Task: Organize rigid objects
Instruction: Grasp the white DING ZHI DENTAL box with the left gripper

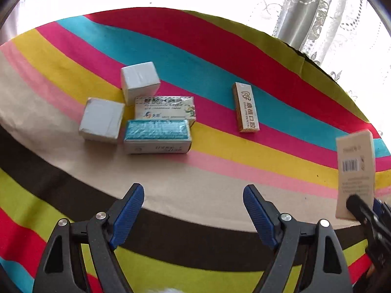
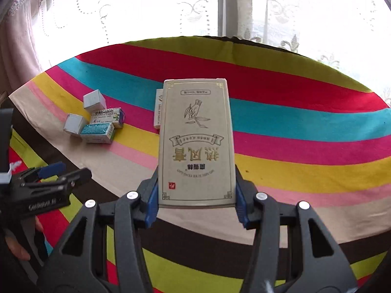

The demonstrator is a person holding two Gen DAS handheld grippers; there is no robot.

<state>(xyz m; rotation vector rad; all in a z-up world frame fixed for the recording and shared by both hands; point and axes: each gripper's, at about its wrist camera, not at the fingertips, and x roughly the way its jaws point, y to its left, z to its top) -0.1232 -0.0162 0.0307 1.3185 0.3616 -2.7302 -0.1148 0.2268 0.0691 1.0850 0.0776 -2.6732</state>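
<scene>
The right gripper (image 2: 196,205) clamps the tall beige box (image 2: 196,144) — carrying step; next, set it beside the box cluster (image 1: 136,112). The left gripper (image 1: 193,210) hangs apart, empty.

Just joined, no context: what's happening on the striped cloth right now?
A person is sorting small boxes with a claw in each hand. The right claw is shut on a tall beige box, held upright above the striped cloth. The left claw is open and empty. Four boxes sit clustered at the left: two white cubes, a printed carton and a teal-topped box. A narrow tan box lies apart.
</scene>
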